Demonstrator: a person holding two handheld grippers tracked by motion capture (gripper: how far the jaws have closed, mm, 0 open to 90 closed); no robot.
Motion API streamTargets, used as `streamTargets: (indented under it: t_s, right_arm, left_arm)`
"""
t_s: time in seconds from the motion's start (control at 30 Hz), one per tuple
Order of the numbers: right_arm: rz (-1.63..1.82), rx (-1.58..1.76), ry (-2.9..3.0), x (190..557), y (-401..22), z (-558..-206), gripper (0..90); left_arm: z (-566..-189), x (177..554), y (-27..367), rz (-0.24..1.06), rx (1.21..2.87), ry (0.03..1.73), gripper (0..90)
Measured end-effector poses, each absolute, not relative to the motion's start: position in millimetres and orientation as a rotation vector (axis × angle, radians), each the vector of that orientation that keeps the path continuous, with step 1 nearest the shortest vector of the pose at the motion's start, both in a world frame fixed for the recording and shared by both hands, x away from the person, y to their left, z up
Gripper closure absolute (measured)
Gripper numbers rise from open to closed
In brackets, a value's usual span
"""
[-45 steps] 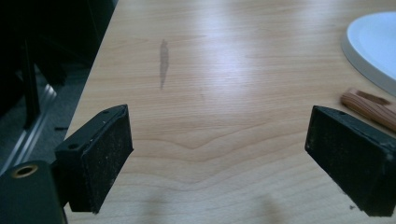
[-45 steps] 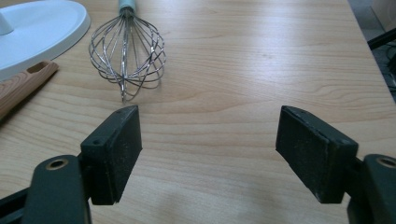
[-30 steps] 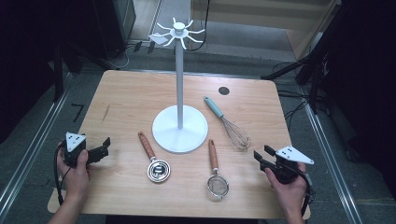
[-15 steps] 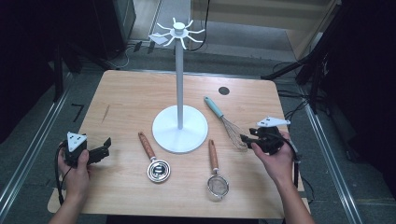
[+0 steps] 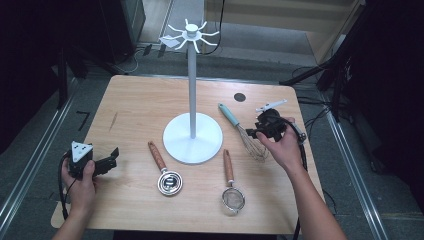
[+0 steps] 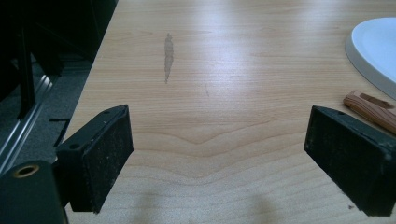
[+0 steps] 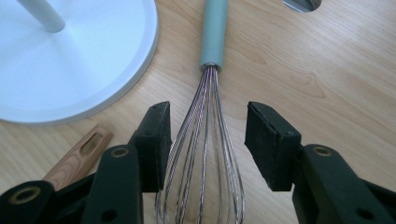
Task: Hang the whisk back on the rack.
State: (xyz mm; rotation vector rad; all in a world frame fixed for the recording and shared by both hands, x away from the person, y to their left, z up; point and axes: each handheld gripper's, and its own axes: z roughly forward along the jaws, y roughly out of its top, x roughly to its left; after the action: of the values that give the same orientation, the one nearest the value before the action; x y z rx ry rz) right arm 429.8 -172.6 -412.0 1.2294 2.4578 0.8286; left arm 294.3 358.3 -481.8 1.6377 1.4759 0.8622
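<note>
Right claw [image 7: 205, 140], seen along its own jaws: the two black jaws straddle the wire loops of the whisk [image 7: 205, 154] and have just been closing. The wires lie between them, the left pad at or very near the outer wires, the right pad clear of them with bare wood showing in the gap, so the claw is open and grips nothing. The whisk lies flat on the desk [image 7: 327, 70], its pale green handle pointing away from the claw, just beside the rim of the white stand base [image 7: 70, 70]. A wooden handle with a slot [image 7: 79, 156] lies near the left jaw.

High view: the right claw [image 5: 257, 132] sits over the whisk [image 5: 245, 132], to the right of the white hook stand [image 5: 192, 100], whose round base rests at the middle of the desk [image 5: 130, 105]. In front of the base lie two wooden-handled tools, a small strainer [image 5: 231, 190] and a round metal tool [image 5: 165, 172], well apart from each other.

Left claw [image 5: 109, 161]: held at the near left corner of the desk, jaws wide apart over bare wood, as the left gripper view [image 6: 219, 154] confirms.
</note>
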Motion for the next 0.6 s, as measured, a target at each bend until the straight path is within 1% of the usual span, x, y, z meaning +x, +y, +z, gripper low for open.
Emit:
streamTargets:
  t_s: [0.2,0.27,0.3,0.6]
  right_arm:
    - [0.785,1.254,2.485,453,-160,-415,54.8]
    - [0.78,1.263,2.497,456,-159,-415,54.3]
    - [0.769,1.27,2.533,465,-155,-417,54.4]
    - [0.716,1.374,2.613,494,-138,-434,58.2]
  left_arm:
    - [-482,295,357,0.867,1.645,1.48,8.7]
    - [-482,295,357,0.865,1.65,1.481,8.7]
    - [-482,295,357,0.866,1.653,1.48,8.7]
    - [-482,296,357,0.86,1.66,1.476,8.8]
